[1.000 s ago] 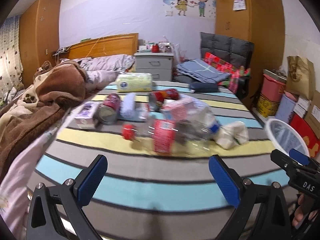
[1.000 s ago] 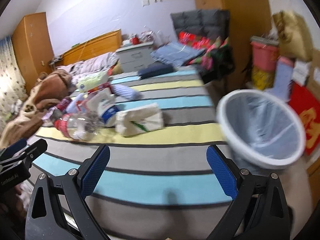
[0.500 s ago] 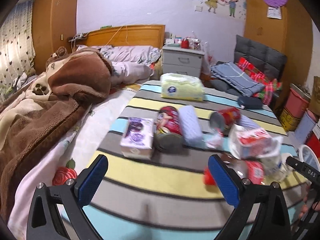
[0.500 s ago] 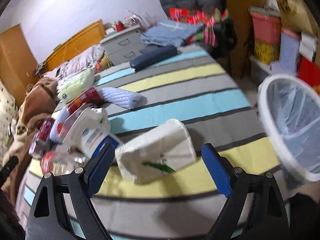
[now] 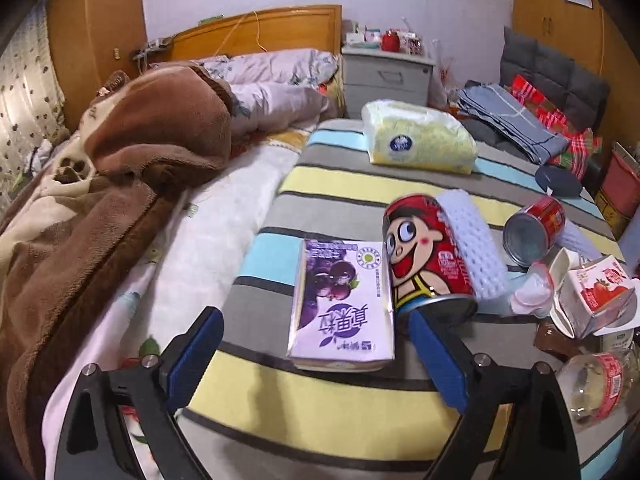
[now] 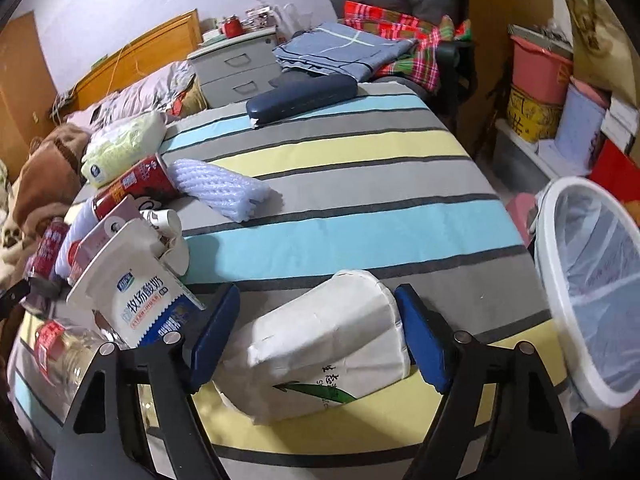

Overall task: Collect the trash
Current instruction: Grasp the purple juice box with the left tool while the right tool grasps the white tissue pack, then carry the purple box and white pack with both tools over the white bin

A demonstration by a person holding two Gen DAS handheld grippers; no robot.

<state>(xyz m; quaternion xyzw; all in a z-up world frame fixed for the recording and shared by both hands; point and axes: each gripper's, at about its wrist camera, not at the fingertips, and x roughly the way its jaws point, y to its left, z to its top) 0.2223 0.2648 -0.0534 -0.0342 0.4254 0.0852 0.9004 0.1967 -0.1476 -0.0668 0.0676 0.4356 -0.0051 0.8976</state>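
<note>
Trash lies on a striped bedspread (image 5: 344, 408). My left gripper (image 5: 316, 354) is open, its pads on either side of the near end of a purple juice carton (image 5: 340, 300). A red cartoon can (image 5: 428, 256) lies just right of the carton. My right gripper (image 6: 316, 334) is open around a white crumpled paper carton (image 6: 324, 344), apart from its sides. A white lined trash bin (image 6: 592, 280) stands to the right, beside the bed.
A white foam net (image 5: 472, 244), a second red can (image 5: 532, 228), a strawberry carton (image 5: 596, 292), a plastic bottle (image 5: 596, 380) and a yoghurt pouch (image 6: 140, 296) lie near. A tissue pack (image 5: 420, 144), a navy case (image 6: 300, 96), a brown blanket (image 5: 100, 200).
Both grippers have moved forward over the bed. The left has swung left onto the purple carton. The right has closed in on the white carton, with the bin now at the right edge.
</note>
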